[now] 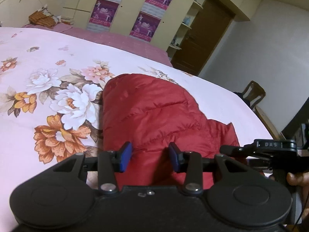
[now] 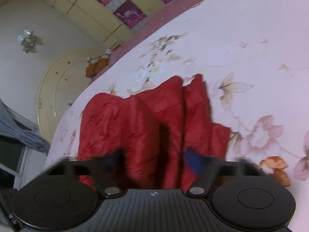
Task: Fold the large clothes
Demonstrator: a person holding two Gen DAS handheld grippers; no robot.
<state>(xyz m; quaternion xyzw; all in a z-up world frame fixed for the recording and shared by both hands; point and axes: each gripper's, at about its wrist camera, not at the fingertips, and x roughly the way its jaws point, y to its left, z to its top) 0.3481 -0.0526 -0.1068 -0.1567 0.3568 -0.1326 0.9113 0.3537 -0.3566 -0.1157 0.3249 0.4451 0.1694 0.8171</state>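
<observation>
a: while the red jacket (image 1: 160, 116) lies bunched on the pink flowered bedspread (image 1: 48, 58), where does the left gripper (image 1: 150, 157) sit?

b: low over the jacket's near edge. its blue pads (image 1: 125, 154) stand apart, with red quilted fabric showing between them, and neither pad presses on the cloth. so it is released, holding nothing.

a: and the right gripper (image 2: 156, 161)?

b: from its own camera it is blurred. one blue pad (image 2: 193, 162) shows on the right, a dark finger on the left, and a wide gap between with red folds behind. i would call it unclenched too, nothing pinched that i can see.

a: does it appear in the left view?

b: yes, its black body pokes in at the right edge, with part of a hand (image 1: 295, 179) around the handle.

a: what else is around?

b: yellow wardrobe doors with purple posters (image 1: 105, 10), a brown door (image 1: 204, 36), a wooden chair (image 1: 253, 94) past the bed's far corner, and orange clothing (image 1: 41, 19) heaped near the headboard (image 2: 56, 89).
</observation>
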